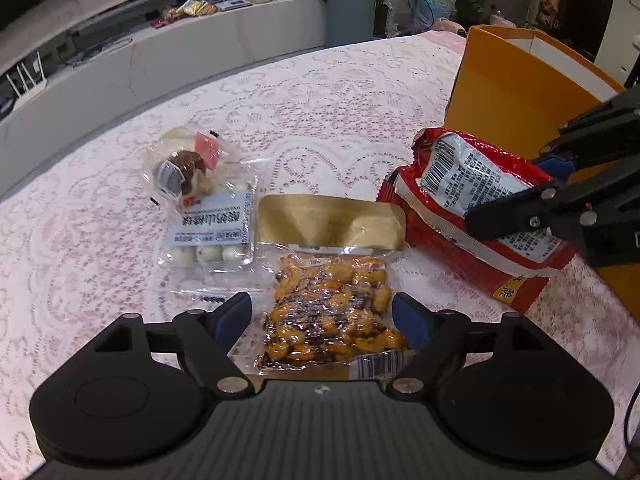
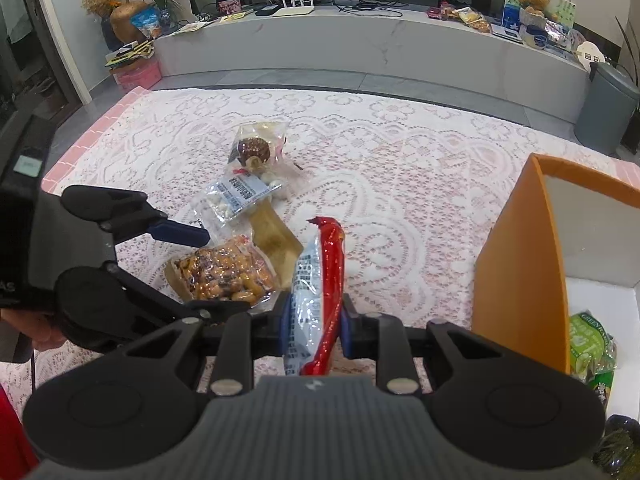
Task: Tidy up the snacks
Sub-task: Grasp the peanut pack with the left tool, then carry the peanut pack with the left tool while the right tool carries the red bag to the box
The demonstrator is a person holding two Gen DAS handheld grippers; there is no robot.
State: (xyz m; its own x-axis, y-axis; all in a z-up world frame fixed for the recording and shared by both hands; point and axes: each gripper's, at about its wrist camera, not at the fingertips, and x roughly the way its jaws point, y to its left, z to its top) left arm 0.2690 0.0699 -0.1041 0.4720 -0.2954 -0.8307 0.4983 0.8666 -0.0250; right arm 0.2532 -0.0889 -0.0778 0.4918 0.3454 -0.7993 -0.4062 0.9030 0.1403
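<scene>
Right gripper (image 2: 312, 330) clamped on glossy red plastic snack bag (image 2: 320, 292); left gripper (image 1: 322, 318) open astride clear vacuum-sealed pouch of orange-brown snacks (image 1: 332, 316).

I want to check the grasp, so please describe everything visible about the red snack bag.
The red snack bag is glossy plastic with a white printed back panel and barcode. The right gripper is shut on it, the blue pads pressing both faces. It is held on edge, beside the orange box, near the nut packet. Whether it rests on the tablecloth is unclear.
</scene>
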